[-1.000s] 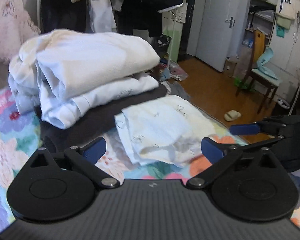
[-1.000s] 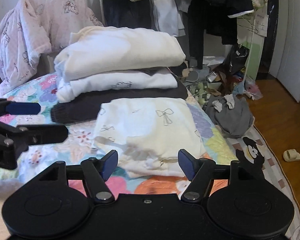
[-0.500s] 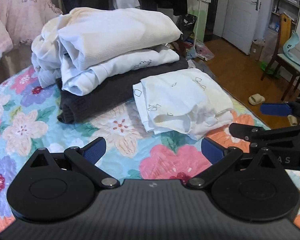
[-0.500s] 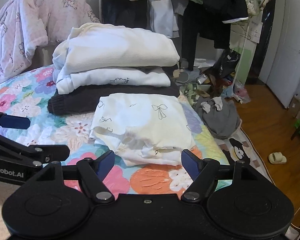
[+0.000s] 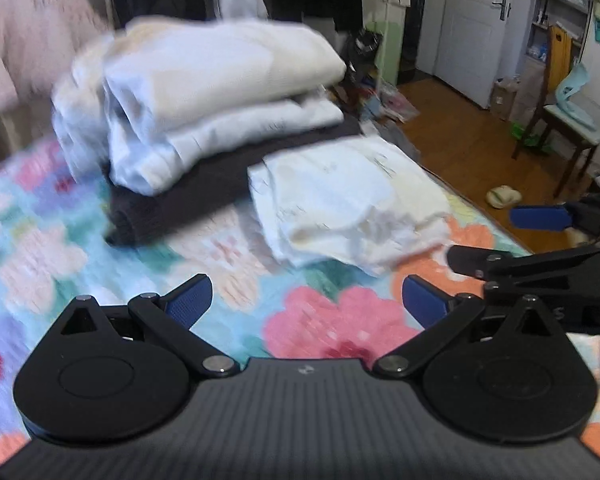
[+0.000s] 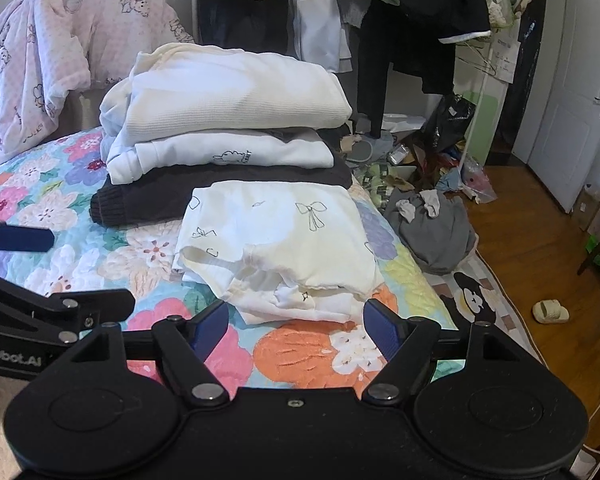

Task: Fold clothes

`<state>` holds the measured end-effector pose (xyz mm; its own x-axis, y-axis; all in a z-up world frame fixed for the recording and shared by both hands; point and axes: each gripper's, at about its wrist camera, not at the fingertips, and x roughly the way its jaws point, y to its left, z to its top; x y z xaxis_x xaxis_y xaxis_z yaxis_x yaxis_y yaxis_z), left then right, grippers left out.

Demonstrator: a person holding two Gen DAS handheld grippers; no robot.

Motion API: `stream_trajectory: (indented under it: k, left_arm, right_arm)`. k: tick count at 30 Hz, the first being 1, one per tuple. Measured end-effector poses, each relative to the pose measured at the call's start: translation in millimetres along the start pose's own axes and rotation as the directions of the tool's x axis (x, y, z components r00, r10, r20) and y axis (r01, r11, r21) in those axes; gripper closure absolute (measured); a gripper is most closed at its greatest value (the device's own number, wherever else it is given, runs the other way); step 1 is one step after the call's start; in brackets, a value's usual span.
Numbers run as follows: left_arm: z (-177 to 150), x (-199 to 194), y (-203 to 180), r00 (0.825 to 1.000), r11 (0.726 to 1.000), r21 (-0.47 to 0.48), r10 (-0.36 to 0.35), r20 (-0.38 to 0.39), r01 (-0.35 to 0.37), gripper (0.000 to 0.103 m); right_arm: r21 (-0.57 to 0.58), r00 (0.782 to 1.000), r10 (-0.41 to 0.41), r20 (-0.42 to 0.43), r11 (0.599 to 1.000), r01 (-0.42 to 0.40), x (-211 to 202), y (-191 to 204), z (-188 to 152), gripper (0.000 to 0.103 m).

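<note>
A folded cream garment with bow prints (image 6: 276, 236) lies on the floral bedspread (image 6: 300, 352); it also shows in the left wrist view (image 5: 348, 200). Behind it stands a stack of folded clothes (image 6: 228, 120): a white knit on top, a white sweatshirt, a dark sweater at the bottom (image 6: 148, 200). The stack appears blurred in the left wrist view (image 5: 220, 100). My right gripper (image 6: 296, 324) is open and empty, just short of the garment's near edge. My left gripper (image 5: 306, 298) is open and empty above the bedspread (image 5: 332, 320), to the left of the right one.
A pink patterned blanket (image 6: 40, 60) is heaped at the bed's head. Hanging clothes (image 6: 420, 20) fill a rack behind. A grey garment (image 6: 436, 228) and clutter lie on the wooden floor to the right. A chair (image 5: 568, 120), slippers (image 6: 550, 312) and a door (image 6: 572, 100) stand further right.
Both grippers have pulled back from the folded cream garment, which now lies farther off. The left wrist view is blurred from motion. Both stayed open.
</note>
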<state>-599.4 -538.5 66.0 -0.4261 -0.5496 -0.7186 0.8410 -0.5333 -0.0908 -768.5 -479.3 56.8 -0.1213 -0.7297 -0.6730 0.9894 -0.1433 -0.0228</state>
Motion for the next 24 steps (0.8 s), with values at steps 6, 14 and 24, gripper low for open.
stream_trajectory:
  k: [6,14,24]
  left_arm:
    - [2.8,-0.2,2.6,1.0,0.997,-0.076,-0.027,0.001,0.027,0.0]
    - [2.7,11.1,7.2,0.997,0.989,-0.143,-0.04,-0.063,0.031,0.0]
    - [-0.3,14.2,4.8,0.996,0.99,-0.134,0.023,-0.081,-0.034,0.0]
  right_arm:
    - [0.009,1.0,0.006,-0.002,1.0,-0.006,0.3,-1.4,-1.3,0.024]
    - [-0.006,1.0,-0.008,0.004,1.0,0.008,-0.6,-2.2,-0.6,0.024]
    - [-0.044,0.999,-0.021,-0.03,0.999,0.02,7.0,-0.6,-7.6,0.024]
